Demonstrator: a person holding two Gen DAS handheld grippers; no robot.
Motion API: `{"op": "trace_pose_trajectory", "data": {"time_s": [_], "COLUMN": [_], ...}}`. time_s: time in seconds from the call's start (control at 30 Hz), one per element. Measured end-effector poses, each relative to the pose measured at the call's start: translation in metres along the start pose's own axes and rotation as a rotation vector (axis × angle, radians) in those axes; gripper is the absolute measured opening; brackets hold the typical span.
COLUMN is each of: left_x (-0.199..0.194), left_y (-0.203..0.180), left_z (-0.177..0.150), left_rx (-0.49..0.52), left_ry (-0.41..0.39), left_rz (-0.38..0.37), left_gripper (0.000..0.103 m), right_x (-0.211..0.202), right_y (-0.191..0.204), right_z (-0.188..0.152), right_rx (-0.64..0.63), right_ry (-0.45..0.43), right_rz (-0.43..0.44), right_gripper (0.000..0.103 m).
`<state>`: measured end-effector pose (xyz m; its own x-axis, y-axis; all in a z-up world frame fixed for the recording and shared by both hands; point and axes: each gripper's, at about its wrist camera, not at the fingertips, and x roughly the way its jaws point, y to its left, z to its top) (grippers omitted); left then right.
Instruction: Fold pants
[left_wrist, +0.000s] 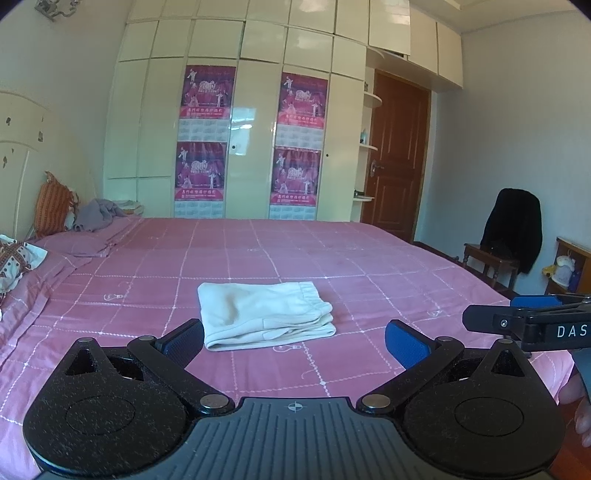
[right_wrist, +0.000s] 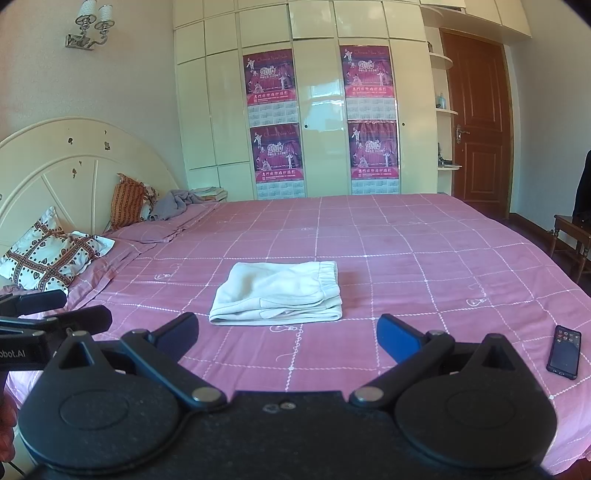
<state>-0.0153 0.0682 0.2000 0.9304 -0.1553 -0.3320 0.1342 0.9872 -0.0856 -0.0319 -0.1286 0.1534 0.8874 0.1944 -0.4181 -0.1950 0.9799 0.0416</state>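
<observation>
Cream pants (left_wrist: 264, 314) (right_wrist: 279, 293): folded into a compact rectangular bundle, lying flat on the pink checked bedspread (left_wrist: 332, 254) (right_wrist: 406, 251), elastic waistband turned toward the wardrobe side, layered edges facing the grippers. Nothing touches the bundle.

Left gripper (left_wrist: 294, 338): held low over the bedspread on the near side of the pants, blue-padded fingers (left_wrist: 404, 347) spread wide apart, released and empty. Its left pad sits just beside the near left corner of the pants in this view; whether it touches cannot be told.

Right gripper (right_wrist: 288, 334): also on the near side of the pants, fingers splayed wide, gripping nothing, apart from the cloth. In the left wrist view it shows as a black arm (left_wrist: 528, 325) to the right of the pants.

Smartphone (right_wrist: 564, 351): dark, screen up, on the bedspread, well to the right of the pants.

Patterned pillow (right_wrist: 48, 251) and orange striped cushion (right_wrist: 129, 201): at the cream headboard (right_wrist: 74, 158), well to the left of the pants.

Grey crumpled garment (right_wrist: 177, 201) (left_wrist: 98, 214): on the bedspread beyond the pants, toward the headboard.

Cream wardrobe (left_wrist: 255, 110) (right_wrist: 317, 92): behind the bed, beyond the pants, bearing four purple calendar posters (right_wrist: 271, 77).

Brown door (left_wrist: 399, 147) (right_wrist: 480, 122): right of the wardrobe.

Wooden chair (left_wrist: 495, 262) draped with a black garment (left_wrist: 515, 225): beyond the bed, far right of the pants.
</observation>
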Motion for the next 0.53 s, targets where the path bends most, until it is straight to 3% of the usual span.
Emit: {"op": "trace_pose_trajectory", "data": {"time_s": [0.27,0.53], "left_x": [0.0007,-0.0020], "left_y": [-0.0020,-0.0101], "left_z": [-0.0005,-0.0006], "left_rx": [0.005,0.029], "left_ry": [0.004,-0.011], "left_rz": [-0.049,-0.042], "left_gripper": [0.103,0.103], "right_x": [0.0002,0.0012], "right_y": [0.0003,0.0013], "right_z": [-0.0003,0.0001], "right_rx": [0.000,-0.014], "right_ry": [-0.001,0.001], "right_rz": [-0.002,-0.019], "right_gripper": [0.103,0.103]}}
